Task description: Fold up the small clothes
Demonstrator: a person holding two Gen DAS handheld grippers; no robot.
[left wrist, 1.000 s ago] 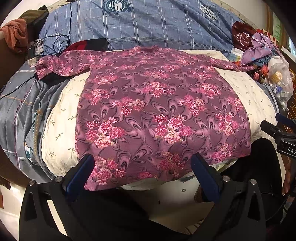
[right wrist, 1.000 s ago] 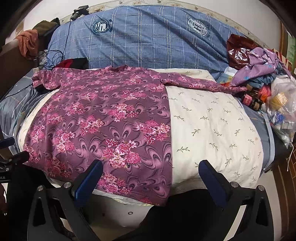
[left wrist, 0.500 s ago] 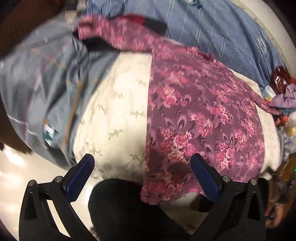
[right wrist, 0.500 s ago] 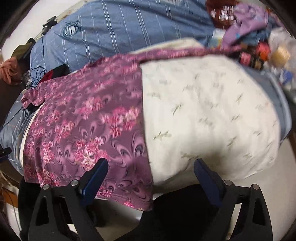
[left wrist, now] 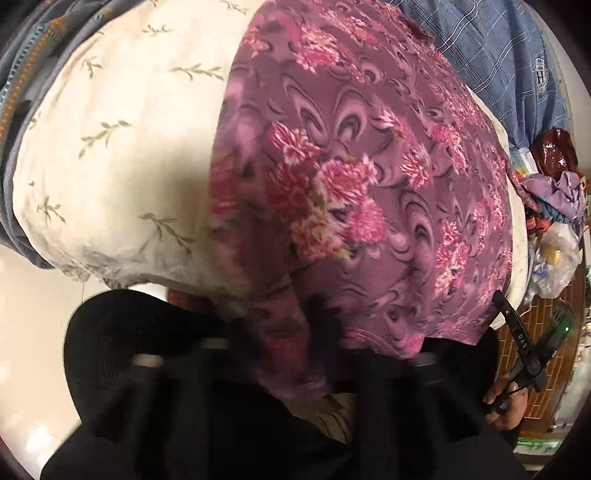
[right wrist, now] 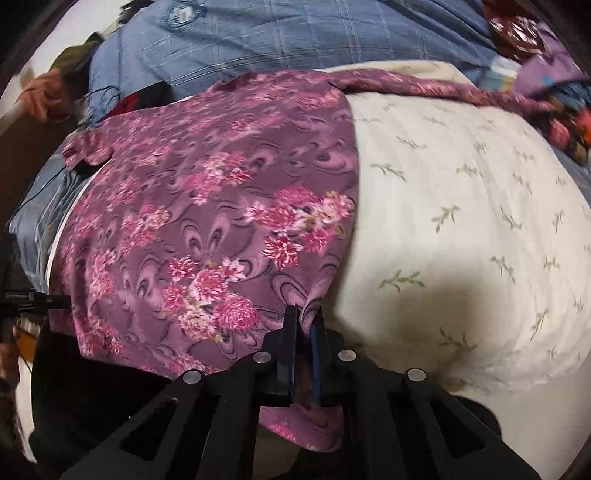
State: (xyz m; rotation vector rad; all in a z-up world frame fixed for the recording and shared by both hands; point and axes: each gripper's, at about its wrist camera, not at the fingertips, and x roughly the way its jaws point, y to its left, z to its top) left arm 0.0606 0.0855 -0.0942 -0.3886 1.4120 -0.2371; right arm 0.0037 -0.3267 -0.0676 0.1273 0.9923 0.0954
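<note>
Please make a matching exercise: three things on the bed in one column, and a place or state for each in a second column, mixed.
1. purple floral shirt
2. cream leaf-print pillow
3. blue plaid quilt

a. lies farthest back
b. bare on the right
c. corner pinched in the right tool

Pairs: 1-c, 2-b, 3-a

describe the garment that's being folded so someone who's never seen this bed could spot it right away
On the bed, over the cream leaf-sprigged quilt, in front of the blue checked bedding, lies the purple shirt. The right gripper pinches its near corner. Only it carries pink flower clusters on swirled purple.
</note>
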